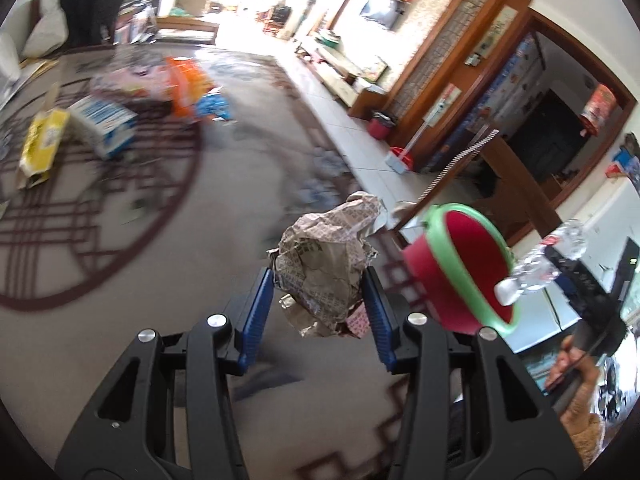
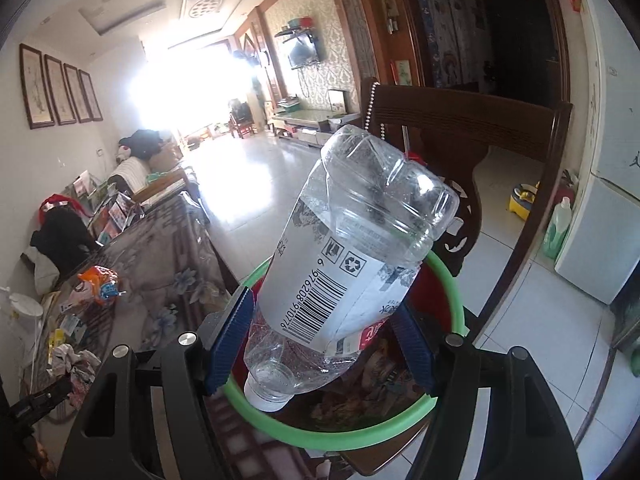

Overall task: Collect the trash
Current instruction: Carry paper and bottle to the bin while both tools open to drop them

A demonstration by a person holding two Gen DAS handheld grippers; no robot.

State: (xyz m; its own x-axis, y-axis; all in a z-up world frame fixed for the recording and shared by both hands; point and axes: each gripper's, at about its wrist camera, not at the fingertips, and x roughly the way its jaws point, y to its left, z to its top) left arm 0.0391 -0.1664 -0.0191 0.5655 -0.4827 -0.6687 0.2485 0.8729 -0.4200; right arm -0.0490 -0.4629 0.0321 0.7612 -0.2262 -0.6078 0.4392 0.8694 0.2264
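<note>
- The left gripper [image 1: 318, 292] is clamped on a crumpled ball of paper [image 1: 326, 256]; both blue pads press its sides, and most of the ball stands out beyond the fingertips.
- To the right of this claw and a little ahead of it is the red bin [image 1: 460, 280] with a green rim, tilted in this view — it is close to the paper but does not touch it.
- At the bin's far rim, further right of the left claw, the clear bottle [image 1: 548, 260] shows with its white cap near the green rim.
- The right gripper [image 2: 324, 344] is clamped on this plastic bottle [image 2: 352, 248]: the blue pads grip its lower, narrow part, the cap end points back toward the camera and down, and the base stands ahead of the claw and above it.
- Directly under the right claw is the bin's green rim [image 2: 340, 440]; inside the bin, below the bottle, some crumpled wrappers are visible (I cannot tell what they are).
- Ahead of the right claw, behind the bottle, stands a dark wooden chair [image 2: 480, 128].
- Far to the left of the left claw, on the patterned table cover [image 1: 140, 260], lie a yellow carton [image 1: 40, 148], a blue and white box [image 1: 106, 124] and an orange wrapper [image 1: 186, 84], all blurred.
</note>
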